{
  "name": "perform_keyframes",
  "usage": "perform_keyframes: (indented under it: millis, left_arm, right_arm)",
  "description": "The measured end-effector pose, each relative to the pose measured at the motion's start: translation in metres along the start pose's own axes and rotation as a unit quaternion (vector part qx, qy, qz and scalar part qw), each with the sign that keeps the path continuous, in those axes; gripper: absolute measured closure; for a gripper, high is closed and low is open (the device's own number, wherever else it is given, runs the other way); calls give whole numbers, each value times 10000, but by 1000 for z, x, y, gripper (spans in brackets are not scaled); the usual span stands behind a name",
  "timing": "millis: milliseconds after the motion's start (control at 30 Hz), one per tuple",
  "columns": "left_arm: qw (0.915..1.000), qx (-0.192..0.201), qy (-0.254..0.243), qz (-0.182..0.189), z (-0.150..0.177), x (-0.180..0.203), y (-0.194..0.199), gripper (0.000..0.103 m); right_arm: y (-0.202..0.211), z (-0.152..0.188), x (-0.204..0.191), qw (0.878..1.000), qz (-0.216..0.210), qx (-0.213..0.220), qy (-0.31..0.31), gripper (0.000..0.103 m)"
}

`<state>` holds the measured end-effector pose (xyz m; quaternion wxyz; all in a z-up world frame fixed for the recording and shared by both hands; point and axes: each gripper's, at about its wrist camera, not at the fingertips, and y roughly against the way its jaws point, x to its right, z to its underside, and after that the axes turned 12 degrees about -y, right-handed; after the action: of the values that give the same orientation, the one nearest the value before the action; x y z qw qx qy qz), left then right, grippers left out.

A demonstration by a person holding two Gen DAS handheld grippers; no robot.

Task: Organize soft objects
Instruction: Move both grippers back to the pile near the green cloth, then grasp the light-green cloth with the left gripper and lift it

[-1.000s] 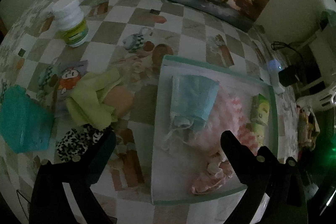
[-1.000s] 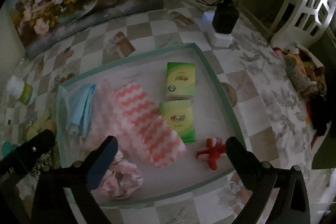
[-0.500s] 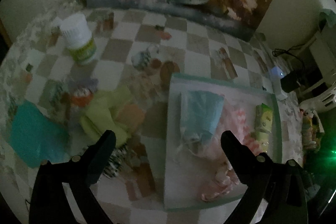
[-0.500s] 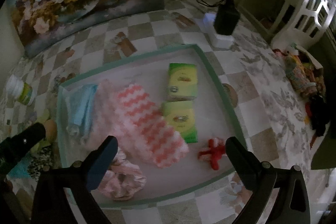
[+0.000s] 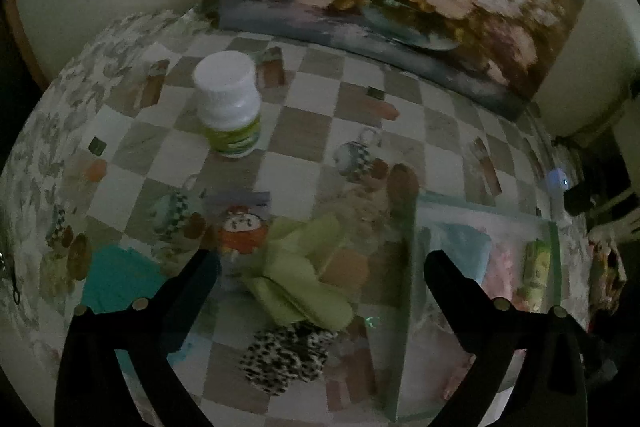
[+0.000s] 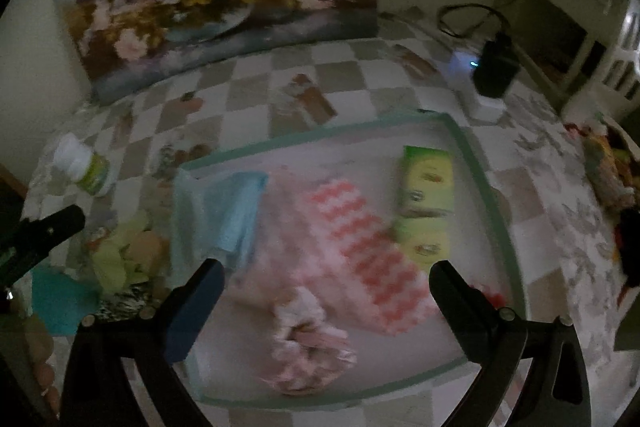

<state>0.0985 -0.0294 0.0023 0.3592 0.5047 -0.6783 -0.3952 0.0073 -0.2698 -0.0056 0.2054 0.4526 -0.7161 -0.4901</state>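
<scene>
White bottle (image 5: 229,105) carries a green, unreadable label.

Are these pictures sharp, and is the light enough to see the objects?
Left wrist view: dim, fisheye-curved, tray smeared, white bottle fairly clear. Right wrist view: equally dim, pink striped cloth and tissue packs blurred.

Tray (image 5: 404,291): near corner cut off by the left view's lower edge; contents smeared.
Pink cloth (image 6: 360,251): motion-blurred, weave unreadable.
Scrunchie (image 6: 308,347): blurred pink lump, folds indistinct.
Green packs (image 6: 428,183): print too smeared to read.
Teal cloth (image 5: 116,283): partly behind the left gripper's finger (image 5: 188,287).
Red item (image 6: 486,297): mostly hidden behind the right gripper's finger (image 6: 460,295).
</scene>
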Motion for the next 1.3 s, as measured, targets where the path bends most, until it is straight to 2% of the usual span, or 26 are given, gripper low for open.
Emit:
perform_keyframes:
  millis: [367, 633, 733, 833, 1033, 1300]
  left_arm:
    - [9970, -353, 672, 126, -8, -45, -16, 0]
    - [9971, -405, 651, -20, -16, -60, -23, 0]
    - [9967, -444, 673, -21, -17, -64, -26, 1]
    - [9966, -512, 642, 26, -17, -64, -31, 2]
    - [9971, -533, 517, 174, -19, -57, -32, 14]
    - [9969, -552, 297, 476, -21, -39, -31, 30]
  right_arm:
    - [-10, 5, -62, 9961, -709, -128, 511, 0]
    - [-24, 13, -111, 9874, -1101, -257, 1109, 0]
    - [-33, 17, -124, 9844, -1198, -370, 1237, 4]
    - [-43, 21, -133, 9838, -1097, -441, 1346, 9]
    - [-58, 24, -140, 9810, -1154, -593, 1440, 20]
    - [-57, 15, -127, 9856, -1031, -496, 1244, 24]
